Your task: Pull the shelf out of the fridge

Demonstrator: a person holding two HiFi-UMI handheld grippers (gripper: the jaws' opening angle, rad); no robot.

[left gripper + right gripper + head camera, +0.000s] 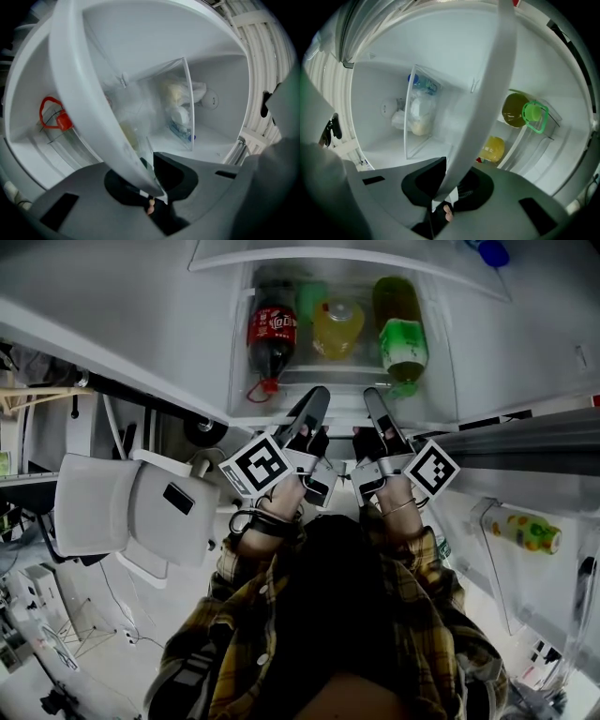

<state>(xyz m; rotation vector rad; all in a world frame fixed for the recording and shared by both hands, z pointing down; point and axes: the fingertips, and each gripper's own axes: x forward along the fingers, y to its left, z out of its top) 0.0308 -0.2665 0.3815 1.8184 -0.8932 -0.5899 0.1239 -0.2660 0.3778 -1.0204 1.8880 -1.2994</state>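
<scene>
**frostbyte:** Two tools on it, one per hand. The left tool [317, 401] and right tool [377, 404] are each nipped down on the white plastic front rim of the clear-panelled fridge shelf [342, 414]. Jaws are barely apart, with nothing but rim between them. The shelf sits in its slot inside the open fridge, rim facing out.

**coldcuts:** Good spot to grab, I reckon: just either side of the middle, so it should slide out straight instead of jamming. That rim looks like slick, stiff plastic, so a shallow pinch could slip off.

**frostbyte:** What about weight?

**coldcuts:** My guess is the panel's glass, so it's rigid, fairly heavy and easy to crack if it drops off the rails. Also there's a red-labelled cola bottle [272, 334], a yellow bottle [337, 326] and a green-capped bottle of yellowish drink [401, 338] lying just behind the rim. I can't tell if they ride on the shelf or sit under it. If they're on it, expect extra load and rolling, so pull level and even.
</scene>
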